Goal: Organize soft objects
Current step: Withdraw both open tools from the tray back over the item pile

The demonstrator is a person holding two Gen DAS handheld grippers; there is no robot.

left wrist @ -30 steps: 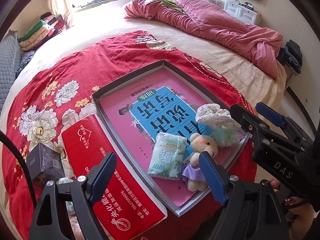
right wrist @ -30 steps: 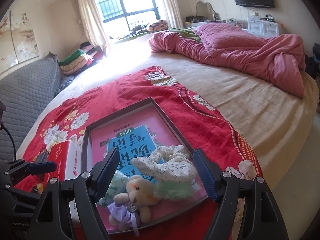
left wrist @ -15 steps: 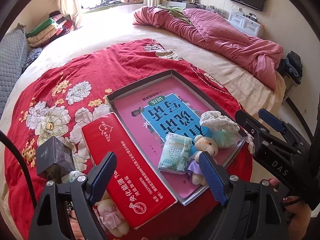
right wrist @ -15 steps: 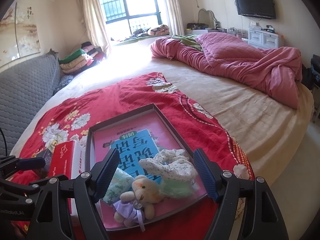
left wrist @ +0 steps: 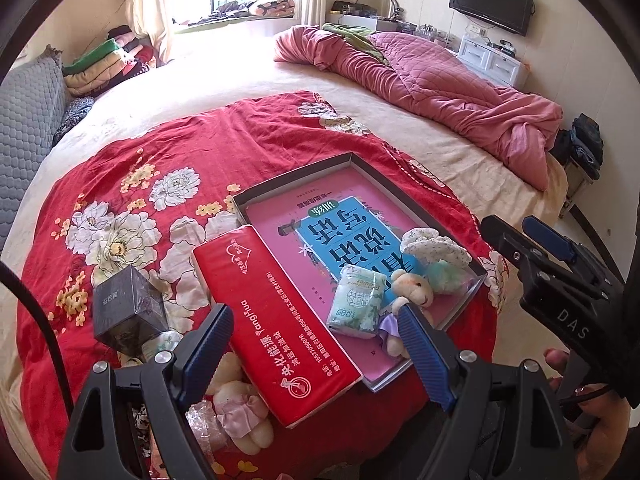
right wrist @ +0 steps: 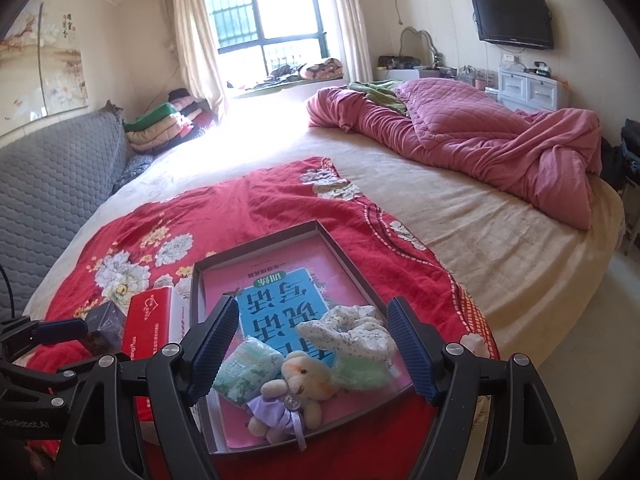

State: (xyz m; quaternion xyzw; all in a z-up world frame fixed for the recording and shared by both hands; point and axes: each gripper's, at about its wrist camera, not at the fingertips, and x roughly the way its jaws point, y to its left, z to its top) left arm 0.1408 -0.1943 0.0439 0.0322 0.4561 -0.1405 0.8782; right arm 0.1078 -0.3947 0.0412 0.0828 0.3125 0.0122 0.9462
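Both sets of jaws stand wide apart with nothing between them: the left gripper [left wrist: 316, 344] hovers above the near edge of a red floral blanket [left wrist: 132, 168] spread on a large bed [left wrist: 256, 72], and the right gripper [right wrist: 312, 344] hovers over the near end of a shallow dark-rimmed tray [right wrist: 348, 258] lying on that blanket. Inside the tray a pink and blue book [left wrist: 340, 232] lies flat, covering most of its floor. Gathered at the tray's near right corner, on top of the book, are the soft things: a small teddy bear in a purple dress [right wrist: 296, 390], a green-and-white soft packet [right wrist: 248, 368] touching the bear's left side, and a floral white scrunchie [right wrist: 348, 332] resting on a pale green scrunchie [right wrist: 364, 376] just right of the bear. Along the tray's left edge, touching it, lies a long red carton [left wrist: 272, 320]. Left of the carton stands a dark cube-shaped box [left wrist: 128, 312], tilted. At the blanket's near edge, partly under the carton's near end, lies a second plush toy in a pink dress [left wrist: 240, 412] beside crinkled clear wrapping [left wrist: 204, 424]. A crumpled pink quilt [left wrist: 440, 84] lies along the bed's far right edge, and folded blankets [left wrist: 104, 64] are stacked at its far left corner. A person's fingers [left wrist: 556, 360] show at the lower right of the left wrist view, at the right gripper's handle.
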